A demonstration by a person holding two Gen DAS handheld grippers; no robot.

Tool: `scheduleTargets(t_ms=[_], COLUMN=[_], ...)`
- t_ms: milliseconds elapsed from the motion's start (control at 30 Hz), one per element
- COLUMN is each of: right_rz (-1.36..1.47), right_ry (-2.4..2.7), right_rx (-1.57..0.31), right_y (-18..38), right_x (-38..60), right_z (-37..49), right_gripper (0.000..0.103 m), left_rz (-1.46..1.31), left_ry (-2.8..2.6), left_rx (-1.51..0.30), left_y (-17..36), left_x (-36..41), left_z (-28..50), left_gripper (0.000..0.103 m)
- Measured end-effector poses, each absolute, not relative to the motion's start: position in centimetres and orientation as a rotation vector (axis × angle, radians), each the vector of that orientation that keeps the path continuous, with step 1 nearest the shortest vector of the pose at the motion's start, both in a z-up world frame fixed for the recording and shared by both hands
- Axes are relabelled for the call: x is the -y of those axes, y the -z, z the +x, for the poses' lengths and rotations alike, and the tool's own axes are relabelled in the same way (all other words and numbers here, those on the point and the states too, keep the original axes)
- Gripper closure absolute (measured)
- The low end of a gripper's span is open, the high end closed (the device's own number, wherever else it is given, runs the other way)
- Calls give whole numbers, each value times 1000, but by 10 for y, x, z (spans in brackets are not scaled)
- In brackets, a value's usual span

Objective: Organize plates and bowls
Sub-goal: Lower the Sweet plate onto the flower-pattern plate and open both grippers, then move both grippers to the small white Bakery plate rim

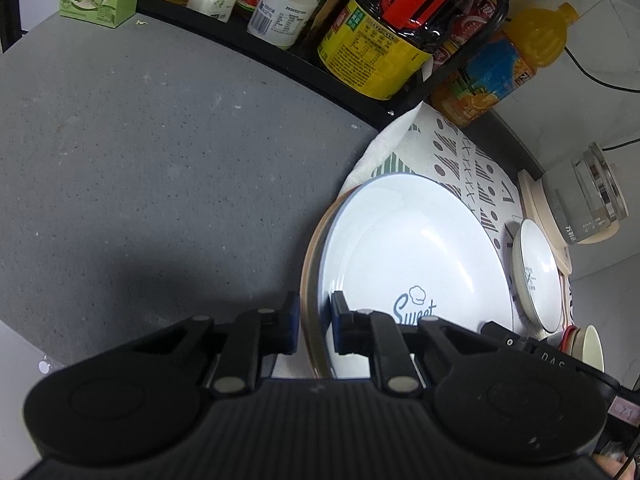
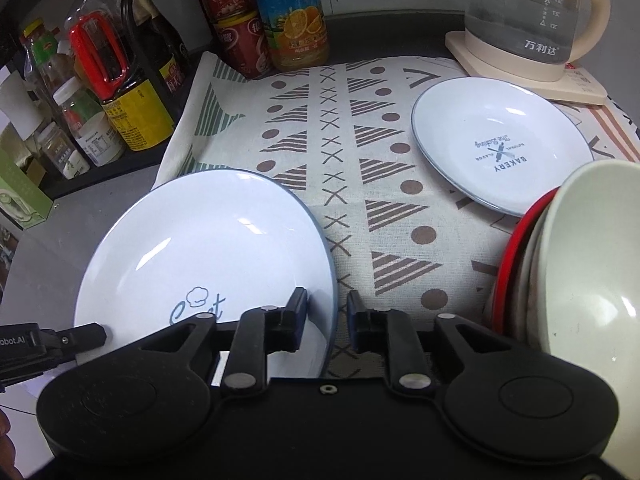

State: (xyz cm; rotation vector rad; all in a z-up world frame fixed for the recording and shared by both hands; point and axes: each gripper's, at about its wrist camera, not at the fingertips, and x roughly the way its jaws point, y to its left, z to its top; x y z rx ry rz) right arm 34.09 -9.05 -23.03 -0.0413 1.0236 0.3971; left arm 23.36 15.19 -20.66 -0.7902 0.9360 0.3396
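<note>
Left gripper (image 1: 315,322): sitting nearest, its jaws narrowed on either side of the left rim of the large white plate (image 1: 412,256), one finger outside the rim and one over the plate; whether the pads are pressing the rim cannot be told.

Right gripper (image 2: 327,322): its jaws are straddling the right rim of the same plate, slightly apart, contact unclear.

Large plate: lying partly on the patterned cloth (image 2: 360,128), partly over the grey counter (image 1: 160,140).

Stacked bowls (image 2: 580,264): standing tilted at the near right.

Small white plate (image 2: 500,148): resting on the cloth, farther right.

Glass kettle (image 2: 532,12): sitting at the far right.

Bottles (image 2: 294,12): standing along the far edge and in the rack at the left.
</note>
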Motion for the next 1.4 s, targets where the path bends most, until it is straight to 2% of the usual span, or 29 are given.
scheduleTargets(t_ms=[67, 267, 367, 467, 533, 567, 633, 700, 767, 900, 933, 1067, 1200, 1400], right_rz=[-47, -67, -43, -16, -9, 0, 30, 57, 82, 161, 185, 212, 217, 241], right_ry=[-394, -399, -395, -426, -449, -455, -471, -482, -497, -544, -544, -530, -494, -496], right_rx=[-1027, -1040, -1057, -1045, -1020, -1009, -1001, -992, -982, -932, -909, -861, -838, -821], right_y=[231, 230, 229, 223, 216, 213, 208, 204, 199, 185, 180, 163, 148, 131], right_x=[90, 89, 90, 92, 92, 93, 94, 95, 96, 100, 103, 111, 118, 124], right_z=[342, 341, 340, 336, 332, 331, 331, 329, 325, 316, 314, 310, 305, 299], right_gripper=[74, 72, 69, 58, 47, 45, 33, 27, 21, 3, 0, 0, 0, 0], left_rz=[-789, -778, -773, -756, -743, -740, -743, -744, -736, -719, -724, -722, -681, -656], left_ry=[-340, -345, -364, -373, -385, -389, -399, -401, -396, -399, -408, -401, -400, -387], left_rx=[-936, -951, -976, -980, -987, -985, -982, -974, -971, -978, -987, -973, -958, -906], left_y=[207, 205, 204, 202, 200, 199, 196, 193, 190, 181, 179, 166, 154, 139], left_x=[-152, -152, -153, -152, -151, -151, -152, -152, -152, -151, -151, -152, -150, -147], left_z=[234, 236, 239, 240, 239, 238, 237, 234, 232, 227, 225, 218, 212, 204], left_gripper=[89, 89, 85, 83, 77, 73, 52, 39, 34, 20, 19, 15, 0, 0])
